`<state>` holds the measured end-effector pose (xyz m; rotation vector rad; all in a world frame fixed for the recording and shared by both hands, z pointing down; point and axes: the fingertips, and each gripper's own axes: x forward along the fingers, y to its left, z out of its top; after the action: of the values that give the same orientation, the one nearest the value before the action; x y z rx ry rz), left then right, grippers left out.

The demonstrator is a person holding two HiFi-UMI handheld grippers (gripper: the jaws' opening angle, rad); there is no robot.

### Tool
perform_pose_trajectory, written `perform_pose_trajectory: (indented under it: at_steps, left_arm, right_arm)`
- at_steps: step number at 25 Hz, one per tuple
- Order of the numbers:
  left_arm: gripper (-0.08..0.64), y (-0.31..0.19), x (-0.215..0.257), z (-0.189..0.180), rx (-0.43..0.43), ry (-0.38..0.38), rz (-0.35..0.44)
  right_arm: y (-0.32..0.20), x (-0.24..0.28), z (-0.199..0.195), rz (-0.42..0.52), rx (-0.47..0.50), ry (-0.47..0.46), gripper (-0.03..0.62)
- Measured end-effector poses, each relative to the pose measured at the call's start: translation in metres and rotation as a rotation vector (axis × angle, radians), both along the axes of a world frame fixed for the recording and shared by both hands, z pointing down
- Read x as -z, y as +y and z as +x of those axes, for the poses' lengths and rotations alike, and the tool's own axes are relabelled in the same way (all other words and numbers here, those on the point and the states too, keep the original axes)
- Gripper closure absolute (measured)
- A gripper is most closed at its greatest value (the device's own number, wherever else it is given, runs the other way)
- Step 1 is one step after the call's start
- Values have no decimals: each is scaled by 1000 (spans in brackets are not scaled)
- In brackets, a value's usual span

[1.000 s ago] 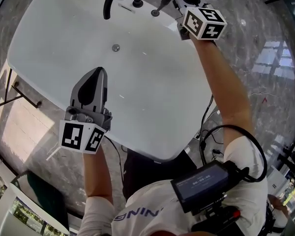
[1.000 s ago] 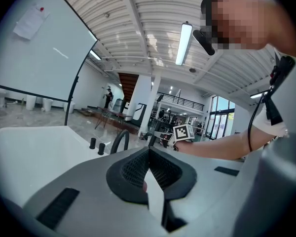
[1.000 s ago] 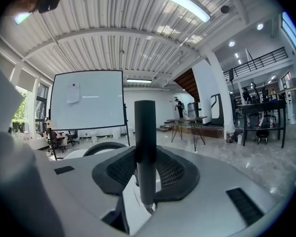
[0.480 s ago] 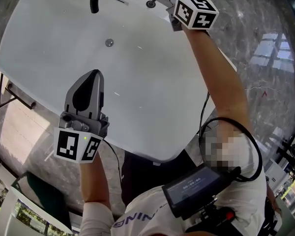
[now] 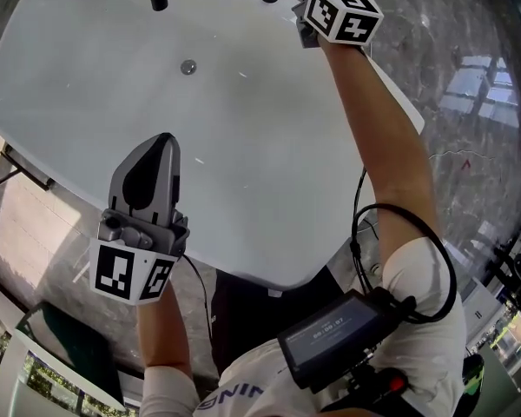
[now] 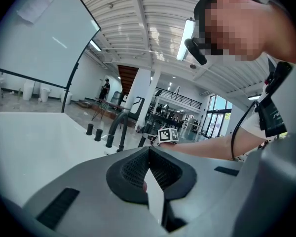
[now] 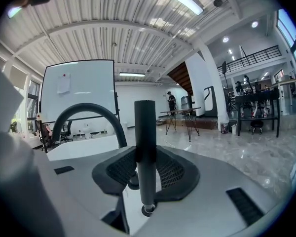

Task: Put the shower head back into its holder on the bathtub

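The head view looks steeply down on the bathtub (image 5: 243, 189); both gripper views face its faucet (image 6: 111, 134), nearly level.

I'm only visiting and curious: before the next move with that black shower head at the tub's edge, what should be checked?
1. Shower head clamped in right gripper jaws: ok.
2. Shower head upright: ok.
3. Lower end lined up with holder: ok.
4. Fully seated in holder: cannot tell.
5. Faucet spout apart from shower head: ok.
6. Left gripper shut, empty: ok.
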<state>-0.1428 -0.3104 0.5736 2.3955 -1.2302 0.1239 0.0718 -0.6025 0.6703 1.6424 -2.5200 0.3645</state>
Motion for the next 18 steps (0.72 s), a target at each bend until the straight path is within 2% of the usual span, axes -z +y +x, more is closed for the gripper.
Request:
perform_pose_trajectory:
  at_steps: [18]
  left_arm:
    - [546, 4, -19, -6, 21, 10, -36]
  right_arm:
    - [-13, -44, -4, -43, -18, 53, 469]
